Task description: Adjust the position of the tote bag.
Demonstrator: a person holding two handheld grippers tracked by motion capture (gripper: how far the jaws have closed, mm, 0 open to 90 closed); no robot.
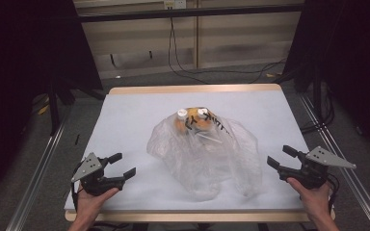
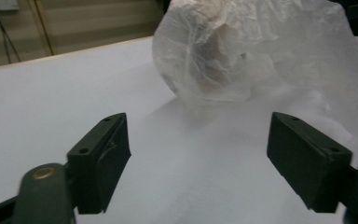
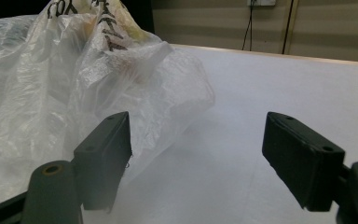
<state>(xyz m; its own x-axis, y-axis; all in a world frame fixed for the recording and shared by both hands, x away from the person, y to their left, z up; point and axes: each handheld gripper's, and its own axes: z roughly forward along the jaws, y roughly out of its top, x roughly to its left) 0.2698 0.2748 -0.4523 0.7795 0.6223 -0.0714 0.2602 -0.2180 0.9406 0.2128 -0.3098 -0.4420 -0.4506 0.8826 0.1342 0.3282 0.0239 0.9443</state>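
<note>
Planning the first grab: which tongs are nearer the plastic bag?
Right. The right tongs sit just off the plastic bag, its film beside one jaw; the left tongs stand farther away, both open.

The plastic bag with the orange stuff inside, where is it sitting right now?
In the high view the plastic bag lies mid-table on the white table cover, between the open left gripper and open right gripper, touching neither.

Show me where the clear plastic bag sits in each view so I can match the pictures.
High view: clear plastic bag at table centre, between the two grippers.
Left gripper view: bag at upper right, beyond the open jaws.
Right gripper view: bag on the left, behind the left jaw.
Shared landmark: the white table with its wooden far edge.
</note>
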